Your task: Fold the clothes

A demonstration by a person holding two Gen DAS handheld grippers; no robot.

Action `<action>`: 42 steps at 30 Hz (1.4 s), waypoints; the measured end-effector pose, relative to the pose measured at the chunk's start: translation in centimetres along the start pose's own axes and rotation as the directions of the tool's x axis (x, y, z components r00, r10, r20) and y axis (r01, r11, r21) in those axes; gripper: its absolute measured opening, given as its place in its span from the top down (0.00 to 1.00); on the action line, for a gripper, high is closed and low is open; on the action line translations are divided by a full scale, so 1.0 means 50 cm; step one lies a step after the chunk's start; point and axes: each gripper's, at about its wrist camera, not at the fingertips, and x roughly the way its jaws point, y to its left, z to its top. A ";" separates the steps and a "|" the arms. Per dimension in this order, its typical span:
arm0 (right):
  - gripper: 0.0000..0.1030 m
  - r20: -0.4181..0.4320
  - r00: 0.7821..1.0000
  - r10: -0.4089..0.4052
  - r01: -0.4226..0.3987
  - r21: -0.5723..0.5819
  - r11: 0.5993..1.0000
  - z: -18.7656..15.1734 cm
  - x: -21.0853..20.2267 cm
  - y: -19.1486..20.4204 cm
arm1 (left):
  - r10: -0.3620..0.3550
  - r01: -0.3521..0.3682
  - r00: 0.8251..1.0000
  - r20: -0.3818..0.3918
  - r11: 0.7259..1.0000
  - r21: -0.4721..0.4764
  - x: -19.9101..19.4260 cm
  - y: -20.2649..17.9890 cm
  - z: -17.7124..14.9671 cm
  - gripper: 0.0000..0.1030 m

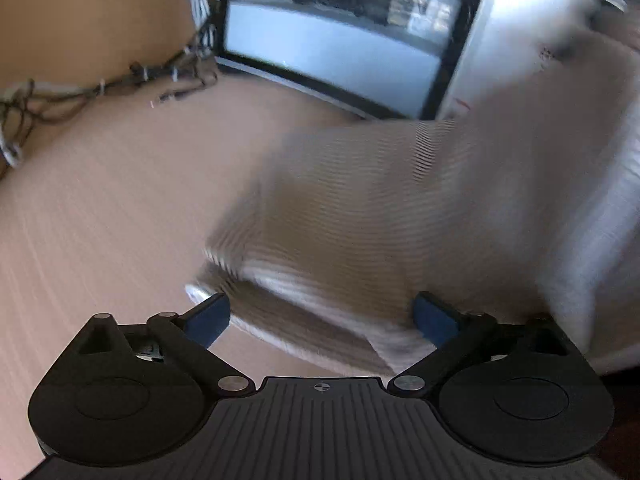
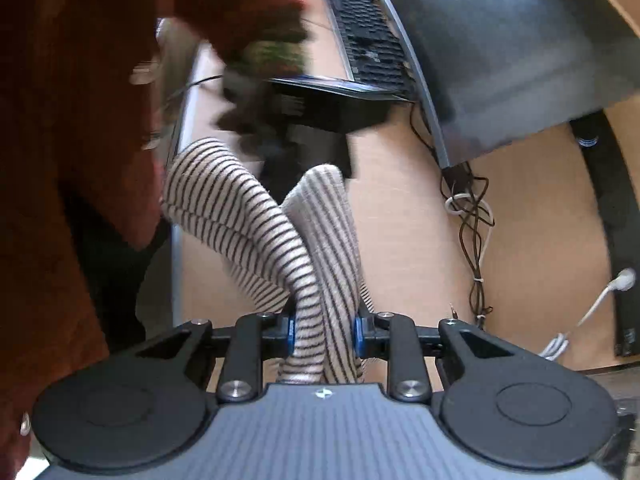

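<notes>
A cream garment with thin dark stripes (image 2: 256, 224) hangs bunched from my right gripper (image 2: 325, 332), which is shut on a thick fold of it above the desk. In the left wrist view the same striped garment (image 1: 360, 216) is motion-blurred and spreads across the right half of the view. My left gripper (image 1: 322, 316) is open, its blue pads either side of the garment's lower edge, which lies between the jaws. In the right wrist view the left gripper (image 2: 276, 128) shows as a dark blurred shape beyond the cloth.
A light wooden desk (image 1: 100, 208) carries a monitor (image 1: 340, 32) at the back, with tangled cables (image 1: 120, 80) to its left. The right wrist view shows a keyboard (image 2: 368, 36), the monitor's back (image 2: 500, 52), cables (image 2: 472, 216) and the person's rust-red sweater (image 2: 60, 120).
</notes>
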 end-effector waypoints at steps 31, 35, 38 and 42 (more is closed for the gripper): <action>0.62 0.103 0.940 -0.325 0.099 0.829 0.550 -0.178 0.133 -0.083 | 0.214 -0.201 0.974 0.071 0.967 -0.158 0.005 0.025 0.132 0.00; 0.64 0.098 0.965 -0.242 0.008 0.915 0.404 -0.213 0.247 -0.114 | 0.185 -0.175 0.980 0.071 0.976 -0.127 -0.014 0.022 0.129 0.01; 0.62 0.091 0.985 -0.145 -0.030 0.927 0.375 -0.217 0.357 -0.133 | 0.144 -0.137 0.984 0.102 0.988 -0.071 -0.059 0.016 0.131 0.01; 0.59 0.135 0.985 -0.108 -0.092 0.939 0.332 -0.227 0.402 -0.161 | 0.124 -0.126 0.982 0.146 0.992 0.006 -0.093 0.009 0.157 0.00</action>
